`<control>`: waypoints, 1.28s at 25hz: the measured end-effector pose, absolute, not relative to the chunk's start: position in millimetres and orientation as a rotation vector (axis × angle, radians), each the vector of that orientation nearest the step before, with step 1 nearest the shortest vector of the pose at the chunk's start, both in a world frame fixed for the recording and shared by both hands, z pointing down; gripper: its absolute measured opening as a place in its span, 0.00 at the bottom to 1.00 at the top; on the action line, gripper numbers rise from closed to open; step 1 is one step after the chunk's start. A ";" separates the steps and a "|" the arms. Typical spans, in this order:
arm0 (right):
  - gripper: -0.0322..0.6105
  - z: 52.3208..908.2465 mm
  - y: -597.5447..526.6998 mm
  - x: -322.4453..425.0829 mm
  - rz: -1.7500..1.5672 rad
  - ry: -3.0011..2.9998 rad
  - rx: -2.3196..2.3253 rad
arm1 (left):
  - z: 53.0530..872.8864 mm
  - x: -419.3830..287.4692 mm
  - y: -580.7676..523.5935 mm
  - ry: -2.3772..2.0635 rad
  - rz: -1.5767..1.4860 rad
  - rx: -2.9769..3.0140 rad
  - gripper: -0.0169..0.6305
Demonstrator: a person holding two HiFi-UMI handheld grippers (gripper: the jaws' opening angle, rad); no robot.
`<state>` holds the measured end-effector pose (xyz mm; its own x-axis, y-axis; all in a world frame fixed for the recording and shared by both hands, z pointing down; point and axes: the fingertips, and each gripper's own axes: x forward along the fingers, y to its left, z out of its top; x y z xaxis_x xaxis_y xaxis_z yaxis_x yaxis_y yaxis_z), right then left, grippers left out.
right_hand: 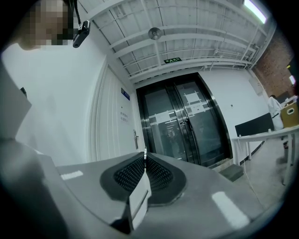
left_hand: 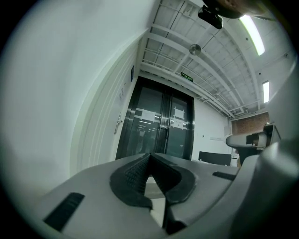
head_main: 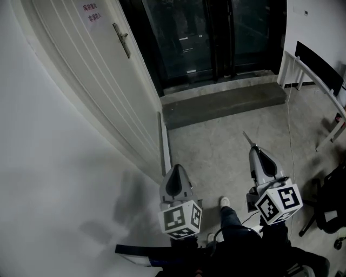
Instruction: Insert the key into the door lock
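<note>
The white door (head_main: 81, 70) stands at the left, with its lever handle and lock plate (head_main: 121, 39) high on its edge. In the right gripper view the handle (right_hand: 136, 138) is far ahead and small. My right gripper (head_main: 254, 149) is shut on the key (head_main: 248, 139), whose thin blade sticks out past the tips towards the back. The key (right_hand: 145, 156) shows edge-on between the closed pads (right_hand: 159, 175). My left gripper (head_main: 175, 169) is near the door frame's foot, shut with nothing in it, its pads (left_hand: 135, 172) meeting. Both grippers are well short of the handle.
Dark glass double doors (head_main: 205, 38) fill the back, with a grey step (head_main: 221, 103) in front. A white table (head_main: 316, 73) stands at the right and a dark chair (head_main: 330, 208) at the lower right. A paper notice (head_main: 92, 13) is on the door. The person's shoe (head_main: 224, 203) is on the floor.
</note>
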<state>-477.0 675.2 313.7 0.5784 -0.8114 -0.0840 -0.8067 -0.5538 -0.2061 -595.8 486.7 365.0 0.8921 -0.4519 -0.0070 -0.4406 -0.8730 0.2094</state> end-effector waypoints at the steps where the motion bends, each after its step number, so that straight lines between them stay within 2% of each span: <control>1: 0.07 313.3 669.5 -466.9 -0.024 1.355 -2.580 | 364.1 -587.6 481.0 -0.693 -0.090 2.856 0.03; 16: 0.07 291.7 583.0 -258.7 0.002 1.401 -2.540 | 328.0 -388.6 395.0 -0.759 -0.154 2.886 0.03; 32: 0.07 312.6 515.4 -129.0 -0.047 1.400 -2.546 | 342.1 -257.9 325.5 -0.774 -0.147 2.875 0.03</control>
